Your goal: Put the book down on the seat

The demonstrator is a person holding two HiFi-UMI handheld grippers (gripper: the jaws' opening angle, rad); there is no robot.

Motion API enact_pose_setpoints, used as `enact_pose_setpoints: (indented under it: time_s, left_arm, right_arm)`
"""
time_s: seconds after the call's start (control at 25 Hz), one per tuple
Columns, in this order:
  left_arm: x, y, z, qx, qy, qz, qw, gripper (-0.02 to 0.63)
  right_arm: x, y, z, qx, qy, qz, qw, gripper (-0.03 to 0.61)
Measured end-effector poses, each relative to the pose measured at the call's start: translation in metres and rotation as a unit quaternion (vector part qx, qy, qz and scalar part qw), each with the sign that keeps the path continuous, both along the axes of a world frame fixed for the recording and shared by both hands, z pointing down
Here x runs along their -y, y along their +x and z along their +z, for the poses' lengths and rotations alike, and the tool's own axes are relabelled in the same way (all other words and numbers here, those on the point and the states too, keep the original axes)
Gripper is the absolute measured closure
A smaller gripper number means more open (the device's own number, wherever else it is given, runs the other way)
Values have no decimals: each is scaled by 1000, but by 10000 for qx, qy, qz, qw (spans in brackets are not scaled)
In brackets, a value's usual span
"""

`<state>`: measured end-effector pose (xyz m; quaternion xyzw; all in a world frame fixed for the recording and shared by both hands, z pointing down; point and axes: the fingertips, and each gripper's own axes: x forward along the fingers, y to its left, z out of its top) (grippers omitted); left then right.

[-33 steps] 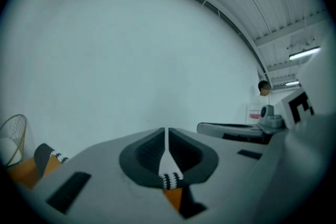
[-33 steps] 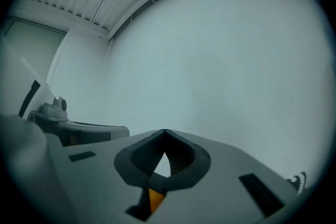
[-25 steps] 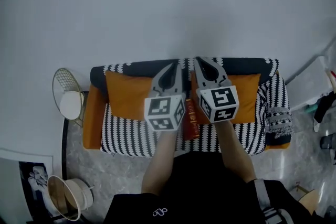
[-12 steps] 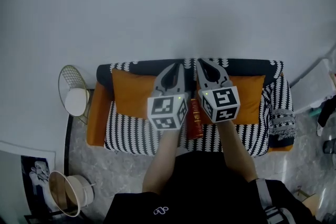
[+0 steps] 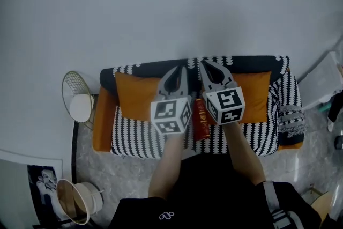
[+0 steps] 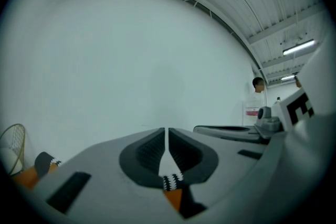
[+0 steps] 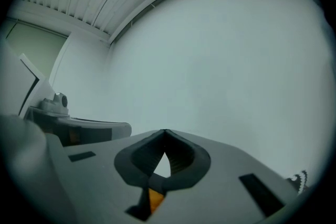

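My left gripper (image 5: 179,68) and right gripper (image 5: 206,63) are both closed, empty. The red book (image 5: 200,119) lies near the sofa seat's (image 5: 134,134) 6 o'clock edge, so my forearms could nudge it off.

No lettering is legible. The book (image 5: 201,120) on the seat (image 5: 134,139) carries gilt print on its spine, too small to read. In front of the seat, the person's black shirt (image 5: 214,190) bears 1 small white emblem (image 5: 163,216), no letters.

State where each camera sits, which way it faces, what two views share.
Head view: on the head, steeply down at the sofa; forearms, left gripper, right gripper show.
Left gripper view: on that gripper, facing the wall; its shut jaws show.
Right gripper view: likewise, same wall, shut jaws.
Shared: each gripper view catches the other gripper.
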<state>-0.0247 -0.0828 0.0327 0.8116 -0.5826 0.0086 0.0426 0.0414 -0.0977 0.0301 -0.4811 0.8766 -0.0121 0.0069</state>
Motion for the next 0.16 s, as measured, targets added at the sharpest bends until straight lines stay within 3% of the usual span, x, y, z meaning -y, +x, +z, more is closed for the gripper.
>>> enact_pose_setpoints:
  time_s: [0.16]
  left_arm:
    - [2,9,3,1,-24,57,10000,586]
  right_arm:
    - [3,10,2,26,-15,49,10000,569]
